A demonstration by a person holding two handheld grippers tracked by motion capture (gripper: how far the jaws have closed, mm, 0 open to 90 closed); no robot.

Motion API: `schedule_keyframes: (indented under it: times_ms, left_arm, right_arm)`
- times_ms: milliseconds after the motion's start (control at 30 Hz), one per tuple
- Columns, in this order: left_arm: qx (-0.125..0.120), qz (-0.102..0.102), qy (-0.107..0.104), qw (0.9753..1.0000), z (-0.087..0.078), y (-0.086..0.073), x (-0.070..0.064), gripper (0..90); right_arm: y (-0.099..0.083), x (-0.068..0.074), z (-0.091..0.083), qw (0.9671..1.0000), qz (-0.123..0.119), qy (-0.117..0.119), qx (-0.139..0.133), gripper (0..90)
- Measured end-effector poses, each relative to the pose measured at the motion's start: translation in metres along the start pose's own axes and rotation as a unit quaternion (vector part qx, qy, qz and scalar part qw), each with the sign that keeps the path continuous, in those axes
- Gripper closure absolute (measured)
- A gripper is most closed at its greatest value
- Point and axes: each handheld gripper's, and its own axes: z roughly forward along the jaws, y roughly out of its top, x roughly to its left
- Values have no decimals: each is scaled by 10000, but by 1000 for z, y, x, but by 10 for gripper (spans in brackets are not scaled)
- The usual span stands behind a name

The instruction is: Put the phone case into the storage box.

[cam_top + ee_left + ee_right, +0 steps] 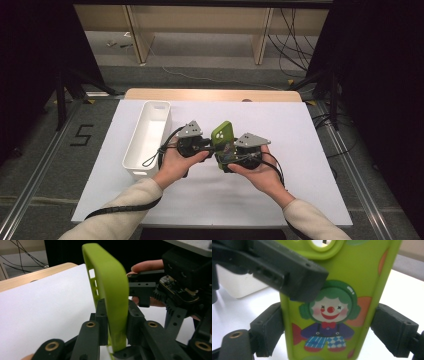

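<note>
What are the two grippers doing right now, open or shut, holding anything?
Left gripper: shut on the green phone case, clamping its edge.
Right gripper: open, jaws either side of the case, not gripping it.

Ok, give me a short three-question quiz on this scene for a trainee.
1. True or false: the white oblong plastic bin stands on the same side of the lime-green plastic phone case as the left hand-held gripper.
2. What is printed on the case's back? A) a clown B) a car C) a flower
3. Which hand-held gripper clamps the case across its thin edge?

Key: 1. True. 2. A, a clown with green hair. 3. The left hand-held gripper, its jaws shut on the case.
</note>
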Motion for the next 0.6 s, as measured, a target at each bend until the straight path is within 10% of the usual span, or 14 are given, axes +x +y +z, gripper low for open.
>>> schedule_keyframes:
  times_ms: [600]
  left_arm:
    - [-107,-50,-69,9999,-3,4,2,774]
  right_arm:
    - [3,-4,-2,9998,-35,118,-154,157]
